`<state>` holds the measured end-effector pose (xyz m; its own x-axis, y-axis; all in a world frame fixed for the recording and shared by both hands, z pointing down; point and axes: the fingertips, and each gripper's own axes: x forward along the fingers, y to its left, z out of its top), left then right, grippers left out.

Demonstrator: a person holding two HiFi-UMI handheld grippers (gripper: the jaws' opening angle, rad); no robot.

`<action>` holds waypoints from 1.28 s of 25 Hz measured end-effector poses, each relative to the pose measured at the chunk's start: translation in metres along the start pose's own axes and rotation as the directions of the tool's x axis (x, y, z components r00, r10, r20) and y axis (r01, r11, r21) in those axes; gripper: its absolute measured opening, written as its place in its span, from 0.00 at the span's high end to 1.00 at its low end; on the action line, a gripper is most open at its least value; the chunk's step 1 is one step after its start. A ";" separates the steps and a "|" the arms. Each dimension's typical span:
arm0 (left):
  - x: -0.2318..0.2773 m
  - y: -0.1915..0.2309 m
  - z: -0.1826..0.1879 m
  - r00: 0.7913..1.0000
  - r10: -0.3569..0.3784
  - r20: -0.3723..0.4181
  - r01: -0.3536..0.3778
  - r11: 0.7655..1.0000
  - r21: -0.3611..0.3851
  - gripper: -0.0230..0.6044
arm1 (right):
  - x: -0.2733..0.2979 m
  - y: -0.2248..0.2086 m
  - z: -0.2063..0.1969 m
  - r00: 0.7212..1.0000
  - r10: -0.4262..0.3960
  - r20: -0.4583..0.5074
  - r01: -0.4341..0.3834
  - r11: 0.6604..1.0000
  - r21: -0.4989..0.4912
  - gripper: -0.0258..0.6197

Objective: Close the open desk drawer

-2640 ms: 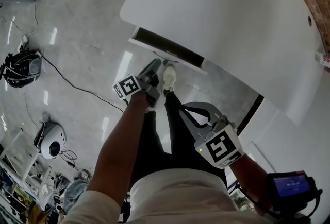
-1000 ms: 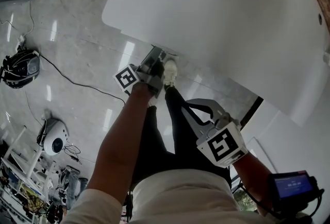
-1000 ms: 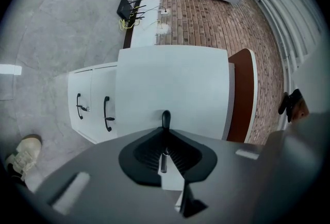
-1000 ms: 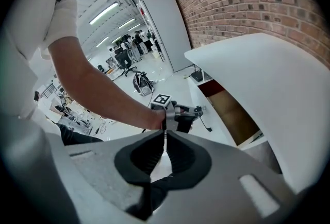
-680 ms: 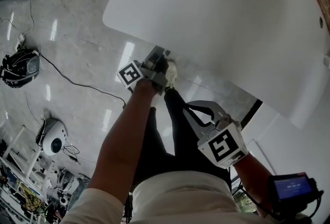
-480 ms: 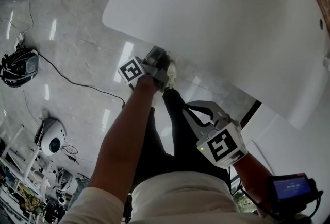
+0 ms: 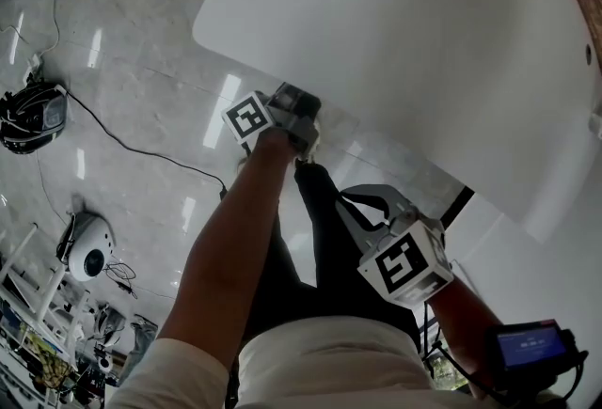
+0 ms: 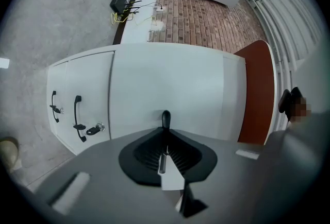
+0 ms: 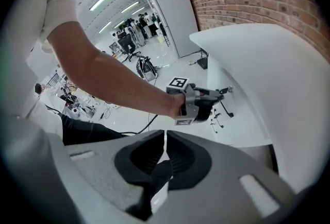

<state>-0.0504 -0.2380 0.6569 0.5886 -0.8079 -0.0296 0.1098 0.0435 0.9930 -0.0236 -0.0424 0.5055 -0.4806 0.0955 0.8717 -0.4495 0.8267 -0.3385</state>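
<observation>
Head view: the left gripper (image 7: 297,106) sits at the edge of the white desk (image 7: 423,31), and the right gripper (image 7: 362,210) hangs back by the person's legs. Left gripper view: its jaws are pressed together and empty, facing the drawer fronts (image 8: 87,89), which lie flush, with black handles (image 8: 77,112). Right gripper view: its jaws meet on nothing.

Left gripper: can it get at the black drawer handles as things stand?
Probably yes. The left gripper, jaws together, hangs close to the drawer front, and the black handles sit just off its line with nothing between. It would need to open to grip one.
</observation>
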 end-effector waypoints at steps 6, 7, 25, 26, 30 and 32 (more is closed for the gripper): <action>0.003 0.001 0.000 1.000 -0.002 0.007 0.002 1.000 0.000 0.91 | 0.002 -0.004 -0.002 1.000 0.007 -0.001 -0.007 1.000 0.005 0.94; 0.005 0.001 0.000 1.000 -0.002 0.011 0.002 1.000 -0.003 0.91 | 0.002 -0.004 -0.002 1.000 0.008 -0.002 -0.008 1.000 0.007 0.94; 0.017 0.001 0.005 1.000 -0.009 0.011 0.009 1.000 0.003 0.91 | 0.004 -0.003 -0.009 1.000 0.014 -0.017 -0.014 1.000 0.008 0.94; 0.018 0.001 0.005 1.000 -0.009 0.006 0.009 1.000 0.006 0.91 | 0.004 -0.003 -0.010 1.000 0.016 -0.022 -0.016 1.000 0.006 0.94; 0.019 0.004 0.003 1.000 0.008 -0.003 -0.008 1.000 0.025 0.91 | 0.004 -0.004 -0.013 1.000 0.017 -0.026 -0.017 1.000 0.004 0.94; 0.017 0.008 0.004 0.999 0.040 -0.004 -0.040 0.997 0.064 0.90 | 0.005 -0.004 -0.013 0.999 0.021 -0.028 -0.021 1.000 -0.005 0.94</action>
<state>-0.0428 -0.2540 0.6645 0.5955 -0.8033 0.0096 0.0348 0.0378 0.9987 -0.0139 -0.0382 0.5157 -0.4689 0.1279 0.8739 -0.4358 0.8271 -0.3549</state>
